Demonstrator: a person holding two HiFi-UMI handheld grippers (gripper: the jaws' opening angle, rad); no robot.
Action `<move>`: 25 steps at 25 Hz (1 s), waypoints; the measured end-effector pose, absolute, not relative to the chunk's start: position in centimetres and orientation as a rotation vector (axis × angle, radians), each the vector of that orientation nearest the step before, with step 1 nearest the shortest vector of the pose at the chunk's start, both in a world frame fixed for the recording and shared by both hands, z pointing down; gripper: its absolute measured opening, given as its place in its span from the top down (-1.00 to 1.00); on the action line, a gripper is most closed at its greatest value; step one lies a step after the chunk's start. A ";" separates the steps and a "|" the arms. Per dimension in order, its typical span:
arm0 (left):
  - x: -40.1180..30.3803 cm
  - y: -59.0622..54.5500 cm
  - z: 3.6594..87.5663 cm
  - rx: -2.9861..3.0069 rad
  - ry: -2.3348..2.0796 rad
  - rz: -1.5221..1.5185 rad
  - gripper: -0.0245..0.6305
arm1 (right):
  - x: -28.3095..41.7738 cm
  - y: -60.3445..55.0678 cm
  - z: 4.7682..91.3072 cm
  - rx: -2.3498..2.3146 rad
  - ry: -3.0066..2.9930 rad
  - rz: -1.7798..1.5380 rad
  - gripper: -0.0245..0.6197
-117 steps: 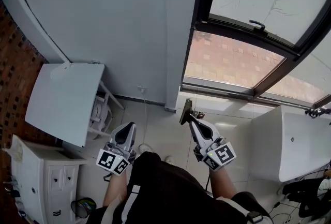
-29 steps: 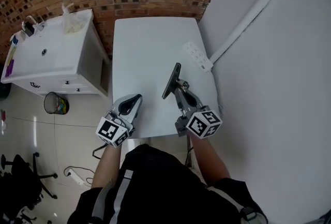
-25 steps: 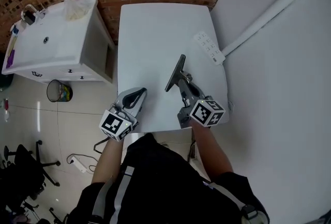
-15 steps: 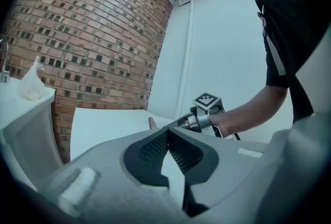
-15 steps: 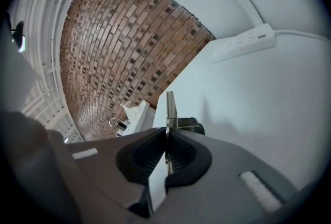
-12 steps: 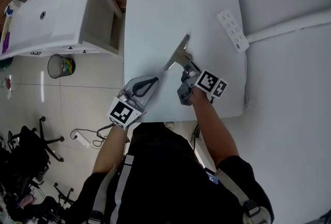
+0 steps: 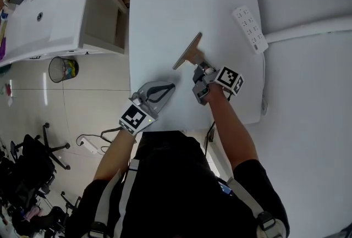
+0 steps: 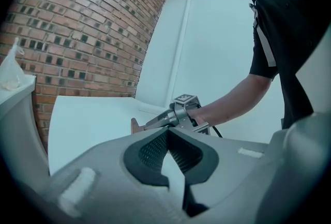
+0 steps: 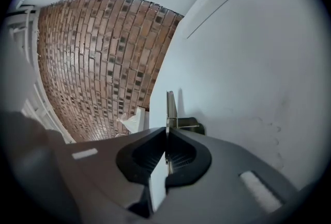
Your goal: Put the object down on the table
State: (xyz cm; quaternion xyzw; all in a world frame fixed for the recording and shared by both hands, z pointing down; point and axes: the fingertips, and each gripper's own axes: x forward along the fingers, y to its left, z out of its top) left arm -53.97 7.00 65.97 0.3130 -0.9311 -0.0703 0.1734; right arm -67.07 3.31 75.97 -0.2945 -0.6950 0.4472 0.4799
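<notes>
No words, brands or numbers can be read, only coded black-and-white square markers, one on the cube of the left claw point(image 7: 168, 87) at 8 o'clock in the head view, one on the cube of the right claw point(image 7: 200, 69) at 2 o'clock

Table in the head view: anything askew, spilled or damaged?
Nothing spilled or damaged. The power strip lies slightly skewed near the table's right edge; the right tongs grip the squeegee.

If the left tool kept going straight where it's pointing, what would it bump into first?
Probably the right tool, or the flat-bladed object it grips; both sit straight ahead in the left gripper view. Depth is unclear, so it might slip just past.
</notes>
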 end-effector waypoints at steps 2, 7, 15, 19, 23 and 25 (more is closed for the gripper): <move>-54.0 6.4 65.9 0.935 -2.624 -0.184 0.93 | -67.6 3.0 76.4 -0.692 -1.674 1.140 0.89; -53.6 5.8 65.8 0.976 -2.612 -0.190 0.93 | -68.7 3.3 76.9 -0.602 -1.637 1.258 0.84; -53.6 5.7 65.2 0.998 -2.631 -0.182 0.93 | -67.5 2.2 76.3 -0.633 -1.695 1.253 0.71; -53.1 5.6 64.5 0.994 -2.651 -0.189 0.93 | -66.8 0.9 75.4 -0.647 -1.725 1.287 0.73; -52.1 5.6 64.2 0.978 -2.672 -0.197 0.93 | -65.6 -0.6 74.5 -0.653 -1.802 1.250 0.74; -51.7 5.4 63.8 0.975 -2.684 -0.198 0.93 | -65.1 -1.7 74.0 -0.645 -1.843 1.240 0.74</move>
